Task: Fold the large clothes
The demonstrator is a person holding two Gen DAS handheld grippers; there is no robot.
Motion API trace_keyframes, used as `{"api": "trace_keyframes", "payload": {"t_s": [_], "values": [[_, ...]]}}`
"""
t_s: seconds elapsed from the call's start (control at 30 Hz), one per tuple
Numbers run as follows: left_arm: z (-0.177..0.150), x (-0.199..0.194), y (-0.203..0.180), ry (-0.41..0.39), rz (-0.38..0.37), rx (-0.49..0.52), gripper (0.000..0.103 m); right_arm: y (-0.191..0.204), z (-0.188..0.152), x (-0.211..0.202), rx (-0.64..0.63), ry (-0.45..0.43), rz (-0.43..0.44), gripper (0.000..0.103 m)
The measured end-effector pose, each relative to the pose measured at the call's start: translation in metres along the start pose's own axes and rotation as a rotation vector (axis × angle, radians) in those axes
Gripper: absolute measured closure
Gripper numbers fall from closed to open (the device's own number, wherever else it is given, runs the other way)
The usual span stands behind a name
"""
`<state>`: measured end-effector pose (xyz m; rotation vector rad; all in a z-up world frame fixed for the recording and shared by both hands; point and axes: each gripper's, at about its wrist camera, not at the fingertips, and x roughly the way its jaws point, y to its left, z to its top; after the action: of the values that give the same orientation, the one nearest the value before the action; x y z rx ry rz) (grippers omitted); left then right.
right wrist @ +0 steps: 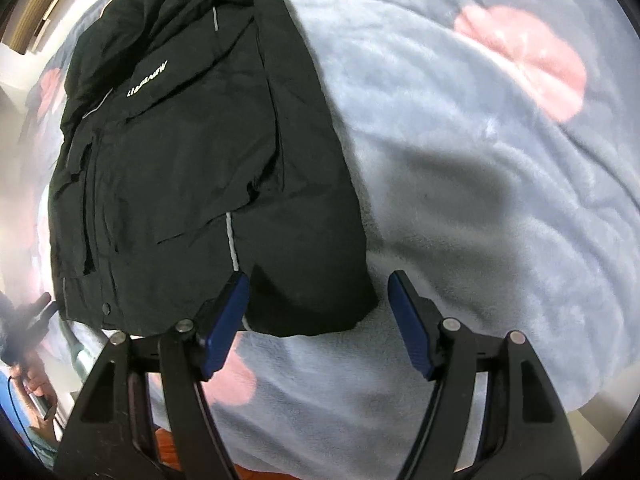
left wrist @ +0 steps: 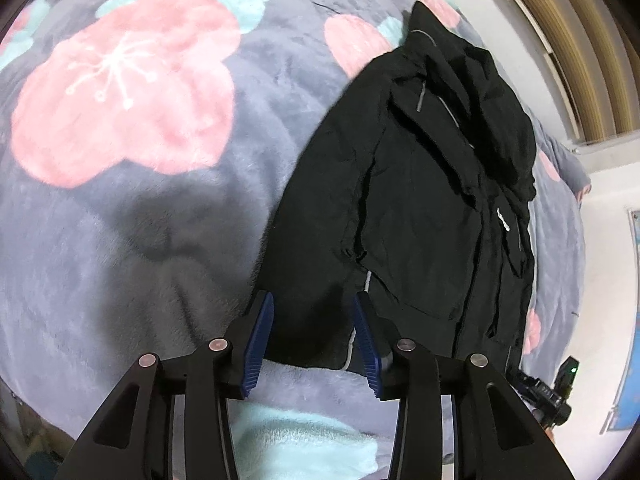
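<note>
A black jacket [left wrist: 420, 184] with white lettering and grey reflective piping lies flat on a grey fleece blanket [left wrist: 120, 240] with pink flowers. Its sides are folded in and its hood is at the far end. My left gripper [left wrist: 313, 298] hangs over the near hem, blue pads apart, with the hem's left corner under the gap. In the right wrist view the same jacket [right wrist: 192, 152] fills the upper left. My right gripper [right wrist: 318, 276] stands wide open over the hem's right corner, left pad above the cloth, right pad above the blanket [right wrist: 480, 200]. Neither pad presses on the fabric.
Wooden slats [left wrist: 580, 40] and a white wall [left wrist: 600, 200] lie beyond the bed at the right. A black device with a green light [left wrist: 560, 380] stands beside the bed. A person's hand [right wrist: 36, 380] shows at the lower left. The bed's near edge runs just below both grippers.
</note>
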<state>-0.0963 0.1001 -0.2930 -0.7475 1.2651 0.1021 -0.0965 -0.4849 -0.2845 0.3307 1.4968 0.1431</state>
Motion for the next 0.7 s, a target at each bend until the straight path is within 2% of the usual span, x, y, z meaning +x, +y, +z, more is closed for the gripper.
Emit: {"api": "trace_keyframes", "payload": {"t_s": [0.1,0.27,0.4,0.57,0.63,0.7], "values": [[-0.005,-0.002,0.003,-0.005,0.023,-0.019,0.061,0.005,0.003,0.009,-0.040,0.018,0.001,0.033],[-0.016,0.008,0.003,0.030,0.008,-0.038,0.056,0.014,0.005,0.017,-0.088,0.038,-0.003,0.032],[-0.021,0.023,-0.003,0.056,0.024,-0.027,0.053,0.007,0.008,0.024,-0.057,0.048,0.028,0.031],[-0.018,0.034,0.001,0.073,0.007,-0.054,0.053,0.008,0.011,0.028,-0.031,0.055,0.033,0.031],[-0.017,0.027,0.004,0.078,-0.017,-0.047,0.053,0.016,0.011,0.026,-0.028,0.055,0.021,0.031],[-0.015,0.014,0.003,0.064,-0.006,-0.001,0.053,0.019,0.012,0.020,-0.016,0.042,0.030,0.031]]}}
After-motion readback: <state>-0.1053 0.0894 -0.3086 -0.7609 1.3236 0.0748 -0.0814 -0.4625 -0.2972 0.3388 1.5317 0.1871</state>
